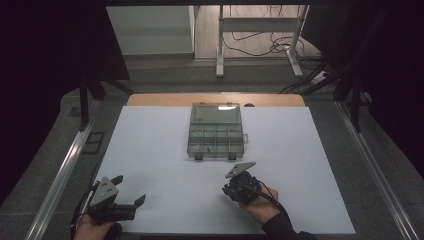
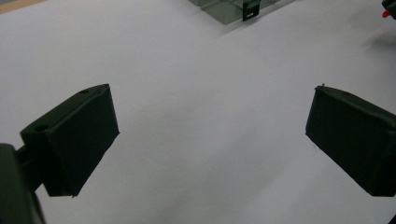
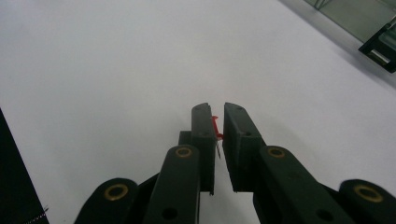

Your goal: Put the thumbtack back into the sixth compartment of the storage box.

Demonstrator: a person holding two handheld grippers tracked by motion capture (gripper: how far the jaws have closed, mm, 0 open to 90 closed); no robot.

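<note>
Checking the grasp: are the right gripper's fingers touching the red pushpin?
Touching. The right gripper view shows the right gripper with both fingers pressed against the red pushpin.

Black hand-held gripper (image 3: 215, 135) with brass-ringed screw holes, grey three-cornered plate (image 1: 239, 169), dark sleeve (image 1: 282, 227).

High view overhead facing forward, gripper views close above white sheet (image 1: 165, 150)

White sheet (image 1: 165, 150) over wooden table (image 1: 150, 99) — beyond it, white frame legs (image 1: 219, 55), floor cables (image 1: 260, 45)
</note>
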